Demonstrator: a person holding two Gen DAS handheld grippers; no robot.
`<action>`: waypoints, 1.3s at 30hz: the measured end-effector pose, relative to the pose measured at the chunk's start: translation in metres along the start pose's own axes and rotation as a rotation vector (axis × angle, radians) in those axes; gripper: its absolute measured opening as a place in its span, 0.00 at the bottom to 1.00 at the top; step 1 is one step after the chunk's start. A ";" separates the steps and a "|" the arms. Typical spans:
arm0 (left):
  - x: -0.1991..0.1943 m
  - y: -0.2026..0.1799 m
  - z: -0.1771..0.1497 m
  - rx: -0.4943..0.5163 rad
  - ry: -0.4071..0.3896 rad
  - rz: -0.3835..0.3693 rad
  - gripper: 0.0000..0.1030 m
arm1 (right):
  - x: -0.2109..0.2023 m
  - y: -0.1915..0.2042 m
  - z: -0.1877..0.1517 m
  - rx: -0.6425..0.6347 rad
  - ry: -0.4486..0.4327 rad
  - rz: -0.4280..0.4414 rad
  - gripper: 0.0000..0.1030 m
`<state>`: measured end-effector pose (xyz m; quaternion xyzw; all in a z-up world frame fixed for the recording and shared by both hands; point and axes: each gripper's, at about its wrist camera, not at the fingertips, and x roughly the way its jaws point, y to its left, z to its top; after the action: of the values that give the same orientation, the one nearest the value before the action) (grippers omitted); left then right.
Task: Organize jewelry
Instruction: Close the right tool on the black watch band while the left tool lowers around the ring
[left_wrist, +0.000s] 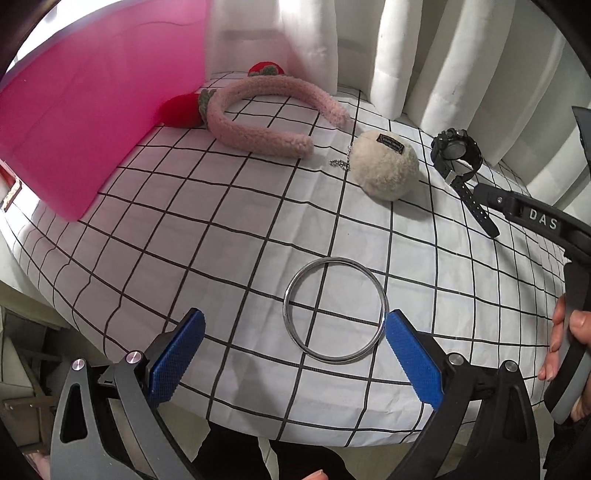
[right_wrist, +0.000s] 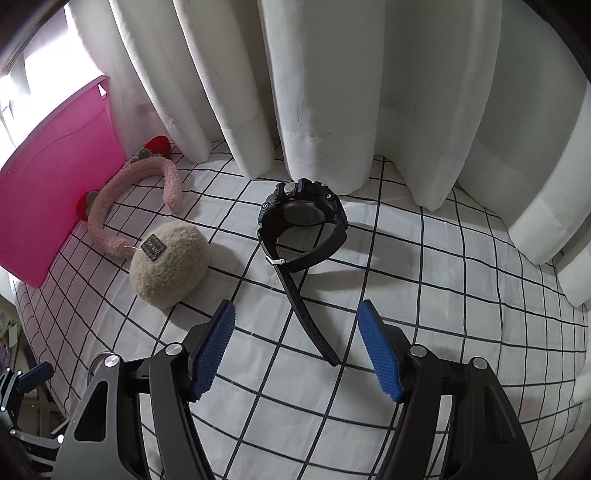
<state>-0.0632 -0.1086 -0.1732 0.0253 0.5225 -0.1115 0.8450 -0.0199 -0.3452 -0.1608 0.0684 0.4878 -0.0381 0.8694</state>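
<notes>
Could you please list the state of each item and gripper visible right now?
left gripper: open, empty, fingers flanking the near side of the bangle.
right gripper: open, empty, strap tail between its fingers.
silver bangle: lying flat on the checked cloth.
black watch: resting on its side, strap buckled.
pink headband: lying flat beside the pink box.
cream plush pouch: resting on the cloth, untouched.
</notes>
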 end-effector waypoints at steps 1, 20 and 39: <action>0.001 -0.002 -0.002 0.000 -0.001 0.003 0.94 | 0.003 -0.002 0.001 -0.001 0.001 0.003 0.64; 0.022 -0.027 -0.008 0.006 -0.002 0.025 0.93 | 0.029 -0.011 0.013 -0.005 -0.021 0.017 0.64; 0.029 -0.036 -0.007 -0.012 -0.068 0.086 0.95 | 0.059 -0.007 0.030 -0.030 0.005 0.004 0.65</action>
<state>-0.0644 -0.1472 -0.1993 0.0388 0.4924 -0.0728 0.8664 0.0355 -0.3568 -0.1963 0.0567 0.4902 -0.0288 0.8693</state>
